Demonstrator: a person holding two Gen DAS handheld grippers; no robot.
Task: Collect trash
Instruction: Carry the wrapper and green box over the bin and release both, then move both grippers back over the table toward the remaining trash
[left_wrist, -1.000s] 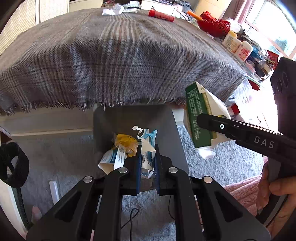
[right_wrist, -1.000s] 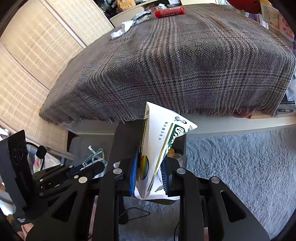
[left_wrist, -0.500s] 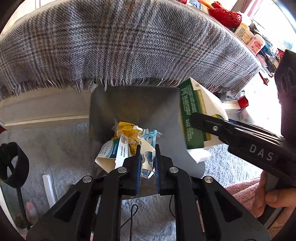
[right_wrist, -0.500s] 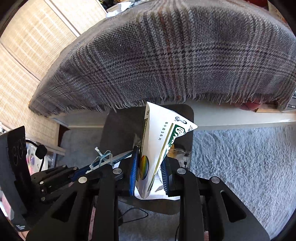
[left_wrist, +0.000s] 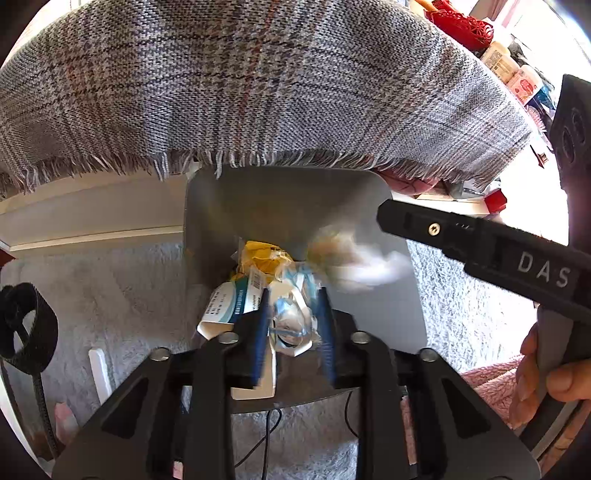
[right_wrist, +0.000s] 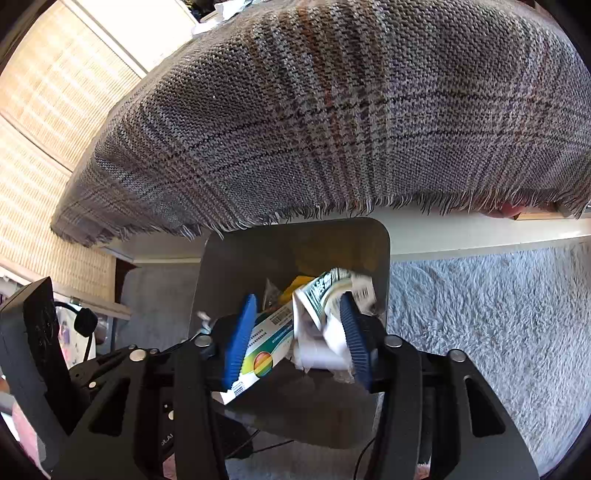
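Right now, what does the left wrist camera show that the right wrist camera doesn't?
Only the left wrist view shows the person's hand gripping the right gripper from the side, and red items beyond the table. Only the right wrist view shows the woven blind and the green-and-white carton dropping. Both show the grey bin, the plaid cloth, and jaws opening over the trash.

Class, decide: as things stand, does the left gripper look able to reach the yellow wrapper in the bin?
Probably yes. The left gripper, jaws opening over the bin, points at the yellow wrapper; only the crumpled packet between its fingers lies in the way.
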